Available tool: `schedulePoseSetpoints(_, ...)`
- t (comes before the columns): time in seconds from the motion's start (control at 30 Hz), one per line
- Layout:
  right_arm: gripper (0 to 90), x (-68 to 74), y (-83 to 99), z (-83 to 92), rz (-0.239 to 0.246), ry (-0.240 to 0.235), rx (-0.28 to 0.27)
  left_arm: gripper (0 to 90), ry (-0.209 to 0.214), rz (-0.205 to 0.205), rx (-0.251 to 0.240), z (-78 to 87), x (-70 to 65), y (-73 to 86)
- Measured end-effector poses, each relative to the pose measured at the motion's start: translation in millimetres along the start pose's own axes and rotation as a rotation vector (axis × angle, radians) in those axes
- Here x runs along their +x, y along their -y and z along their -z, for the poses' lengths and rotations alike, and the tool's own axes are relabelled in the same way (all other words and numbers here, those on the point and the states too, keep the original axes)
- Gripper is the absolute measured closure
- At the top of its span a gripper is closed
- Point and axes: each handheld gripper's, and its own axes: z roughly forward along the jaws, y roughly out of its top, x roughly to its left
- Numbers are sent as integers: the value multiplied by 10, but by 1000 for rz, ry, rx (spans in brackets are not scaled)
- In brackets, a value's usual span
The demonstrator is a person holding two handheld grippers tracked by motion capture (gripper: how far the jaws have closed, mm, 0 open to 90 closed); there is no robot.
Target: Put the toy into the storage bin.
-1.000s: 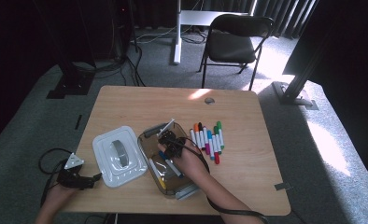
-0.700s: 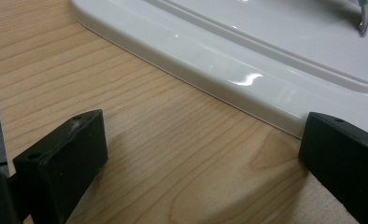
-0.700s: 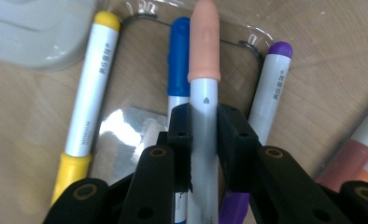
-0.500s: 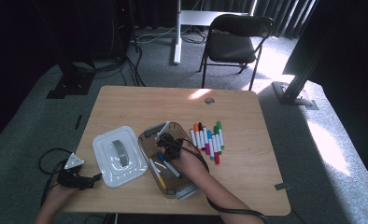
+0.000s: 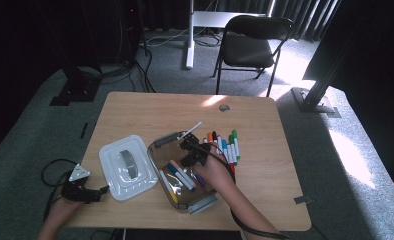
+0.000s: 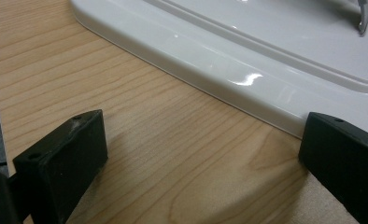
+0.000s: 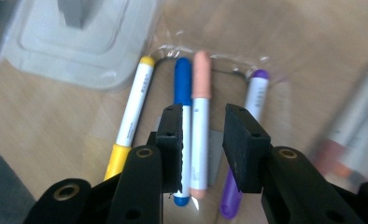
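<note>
A clear container [image 5: 154,153] in the middle of the table holds several markers. My right gripper [image 5: 190,156] hovers just above them. In the right gripper view its jaws [image 7: 203,114] stand a little apart and have just been opening, with nothing pressed between the pads. Below them lie a yellow marker [image 7: 135,100], a blue marker [image 7: 183,84], a peach marker [image 7: 201,79] and a purple marker [image 7: 256,93]. My left gripper [image 5: 97,191] rests on the table's front left corner, jaws [image 6: 203,123] wide open, just short of the white lid [image 6: 247,70].
The white lid [image 5: 127,167] lies flat left of the container. A row of several markers [image 5: 226,145] lies on the table right of the container. A small grey disc [image 5: 224,107] sits near the far edge. A chair [image 5: 252,45] stands beyond the table.
My right gripper has lifted slightly over the container. The left gripper has stayed where it was.
</note>
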Motion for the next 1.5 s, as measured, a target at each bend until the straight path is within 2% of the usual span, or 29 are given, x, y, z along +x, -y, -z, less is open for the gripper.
schedulePoseSetpoints(0.27,638,-267,114,313,-70,-19,-106,17,0,-1,1,0,0,0)
schedulePoseSetpoints(0.33,639,-322,141,368,-88,-53,-133,17,0,-1,0,0,0,0)
schedulePoseSetpoints(0.5,606,-388,185,492,-90,-39,-181,17,0,-1,1,0,0,0)
schedulePoseSetpoints(0.57,601,-418,202,507,-87,-34,-176,18,0,1,0,0,-1,0)
schedulePoseSetpoints(0.73,590,-538,277,585,-122,-25,-216,17,0,0,0,0,0,0)
schedulePoseSetpoints(0.87,546,-643,332,649,-141,3,-247,17,0,2,1,1,-2,1)
schedulePoseSetpoints(1.07,518,-839,438,679,-191,35,-267,17,1,3,1,0,-3,1)
schedulePoseSetpoints(1.27,499,-1000,535,656,-239,44,-277,17,-1,-1,2,2,0,0)
schedulePoseSetpoints(1.5,474,-1279,671,608,-314,98,-304,17,0,0,2,1,-1,0)
